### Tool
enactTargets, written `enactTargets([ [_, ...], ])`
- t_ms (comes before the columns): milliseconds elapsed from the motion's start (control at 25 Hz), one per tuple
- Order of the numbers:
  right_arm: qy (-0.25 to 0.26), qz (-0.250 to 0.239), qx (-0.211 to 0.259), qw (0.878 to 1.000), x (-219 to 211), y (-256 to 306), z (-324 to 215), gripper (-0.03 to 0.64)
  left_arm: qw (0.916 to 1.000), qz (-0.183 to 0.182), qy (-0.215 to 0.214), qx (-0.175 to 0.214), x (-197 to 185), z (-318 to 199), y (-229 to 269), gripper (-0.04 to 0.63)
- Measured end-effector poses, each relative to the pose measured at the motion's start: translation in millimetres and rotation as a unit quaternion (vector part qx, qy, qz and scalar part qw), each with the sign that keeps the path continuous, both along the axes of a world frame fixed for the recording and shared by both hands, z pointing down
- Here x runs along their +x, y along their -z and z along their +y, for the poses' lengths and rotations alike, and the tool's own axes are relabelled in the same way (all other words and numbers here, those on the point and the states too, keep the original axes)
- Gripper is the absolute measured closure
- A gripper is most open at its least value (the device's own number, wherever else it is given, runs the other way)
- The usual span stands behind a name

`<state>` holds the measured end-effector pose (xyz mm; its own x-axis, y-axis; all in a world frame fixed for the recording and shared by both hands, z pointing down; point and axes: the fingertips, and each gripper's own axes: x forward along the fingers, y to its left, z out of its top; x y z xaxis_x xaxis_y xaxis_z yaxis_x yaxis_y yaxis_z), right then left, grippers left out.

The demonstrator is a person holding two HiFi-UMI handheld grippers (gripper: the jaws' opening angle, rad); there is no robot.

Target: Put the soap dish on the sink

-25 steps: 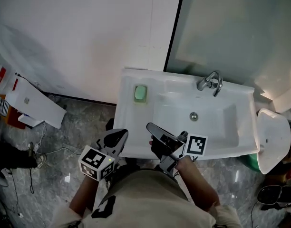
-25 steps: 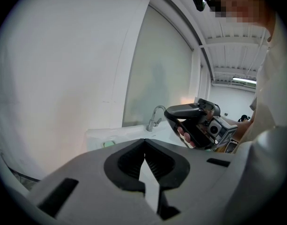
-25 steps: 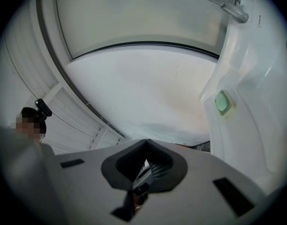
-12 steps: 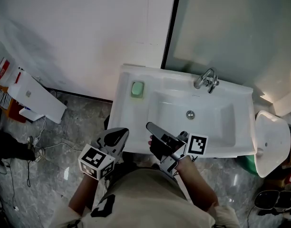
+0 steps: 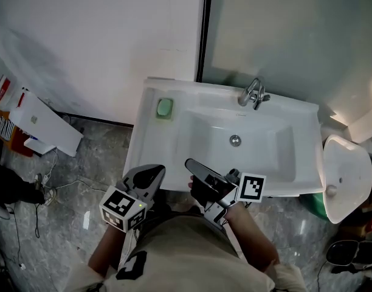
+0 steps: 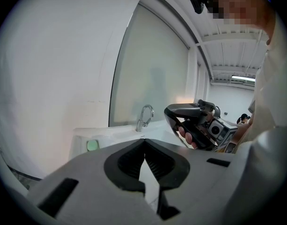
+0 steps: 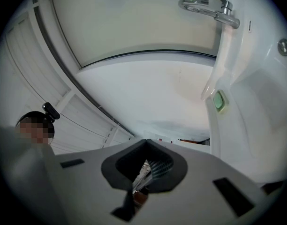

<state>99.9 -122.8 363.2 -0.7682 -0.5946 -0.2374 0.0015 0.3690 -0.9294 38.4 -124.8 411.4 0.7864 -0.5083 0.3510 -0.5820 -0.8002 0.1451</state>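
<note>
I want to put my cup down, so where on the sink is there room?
The left rim is bare in front of the soap dish, and so is the right rim beyond the faucet. The front edge is crowded by the left tool and right tool.

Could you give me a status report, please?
Left gripper, right gripper shut, empty. Small green soap dish on rear left corner of white ceramic sink. Nothing obstructing.
</note>
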Motion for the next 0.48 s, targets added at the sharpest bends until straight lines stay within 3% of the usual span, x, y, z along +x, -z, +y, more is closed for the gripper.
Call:
enactTargets([
  [240,0.023,-0.015,0.006,1.0,10.8,-3.3,16.5,0.607,0.9996,0.002,0.024,-0.016,18.5,21.1,4.4,0.575],
  [360,0.045,-0.033,0.006,0.998,4.0,-3.5,22.6,0.607,0.9991,-0.011,0.038,-0.015,9.9,27.9,-4.5,0.575],
  [480,0.058,-0.022,0.016,0.998,-3.9,-2.7,27.2,0.607,0.9979,-0.018,0.061,-0.013,-2.2,31.1,-1.0,0.575],
])
